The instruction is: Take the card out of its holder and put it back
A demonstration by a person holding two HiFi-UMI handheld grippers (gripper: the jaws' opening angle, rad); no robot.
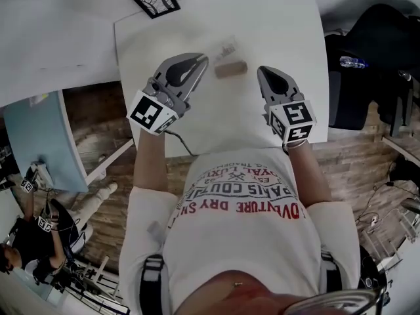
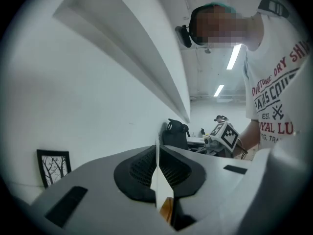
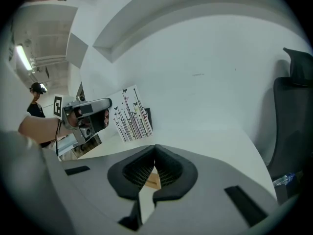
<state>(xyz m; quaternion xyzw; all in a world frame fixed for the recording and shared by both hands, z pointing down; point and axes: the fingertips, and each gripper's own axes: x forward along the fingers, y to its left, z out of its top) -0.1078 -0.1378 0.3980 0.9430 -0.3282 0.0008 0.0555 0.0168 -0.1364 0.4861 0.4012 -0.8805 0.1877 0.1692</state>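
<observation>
The card [image 1: 226,48], white with thin dark lines and small butterflies, is out of its holder. My left gripper [image 1: 205,59] is shut on the card's near corner and keeps it just past the holder. In the left gripper view the card [image 2: 158,173] shows edge-on between the closed pads. The right gripper view shows its printed face [image 3: 132,115] beside the left gripper [image 3: 105,104]. The wooden holder [image 1: 231,69] lies on the white table [image 1: 282,25] between the two grippers. My right gripper [image 1: 261,71] is shut on nothing, a little right of the holder [image 3: 151,181].
A small black-framed picture [image 1: 156,0] lies at the table's far left corner. A black chair [image 1: 367,64] with a bottle [image 1: 353,62] stands right of the table. A light blue table [image 1: 46,136] and another person [image 1: 26,241] are at the left.
</observation>
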